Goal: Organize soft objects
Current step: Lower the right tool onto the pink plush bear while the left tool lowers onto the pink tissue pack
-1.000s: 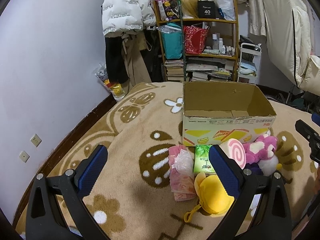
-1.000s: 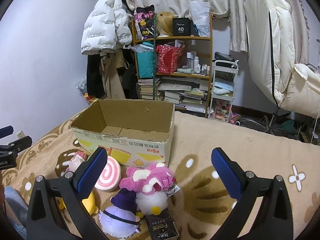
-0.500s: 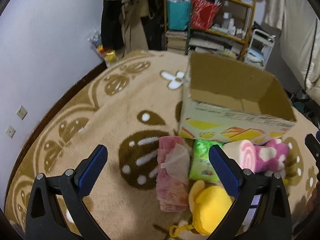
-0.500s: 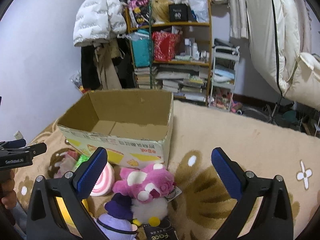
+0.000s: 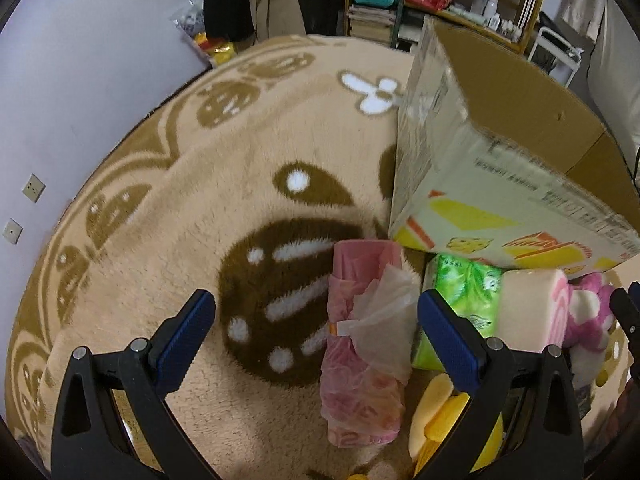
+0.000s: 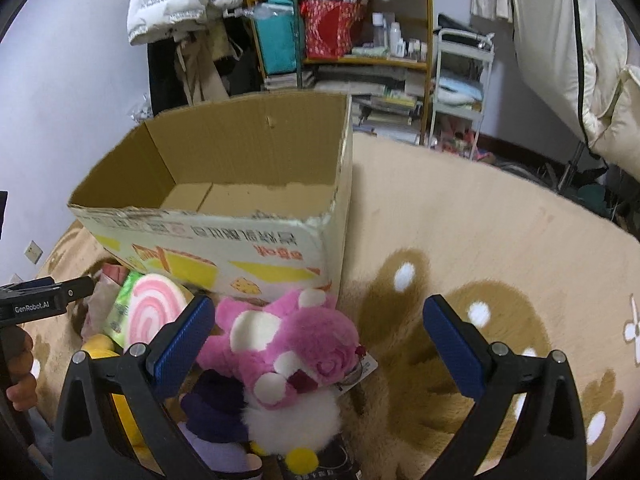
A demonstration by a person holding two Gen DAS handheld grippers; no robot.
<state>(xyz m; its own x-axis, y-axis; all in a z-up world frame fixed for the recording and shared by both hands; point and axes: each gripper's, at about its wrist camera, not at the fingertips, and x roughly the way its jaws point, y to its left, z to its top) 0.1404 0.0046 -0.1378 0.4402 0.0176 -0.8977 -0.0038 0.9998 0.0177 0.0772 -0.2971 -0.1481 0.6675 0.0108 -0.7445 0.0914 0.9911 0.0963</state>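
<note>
My left gripper (image 5: 316, 332) is open above a pink plastic-wrapped tissue pack (image 5: 362, 340) lying on the beige rug. Beside it lie a green tissue pack (image 5: 460, 292), a pink swirl-roll cushion (image 5: 534, 308) and a yellow plush (image 5: 444, 420). My right gripper (image 6: 316, 340) is open over a pink plush toy (image 6: 288, 344) with a purple plush (image 6: 216, 412) next to it. The open cardboard box (image 6: 224, 236) stands just behind the toys and looks empty inside.
A wooden shelf (image 6: 352, 24) full of bags and books stands at the back. A white trolley (image 6: 460, 80) and a cream chair (image 6: 580, 40) are at the right. The wall with sockets (image 5: 32, 188) runs along the left.
Both grippers have dropped and moved forward toward the toys. The left one now hangs over the pink tissue pack, the right one over the pink plush. Both stay open.
</note>
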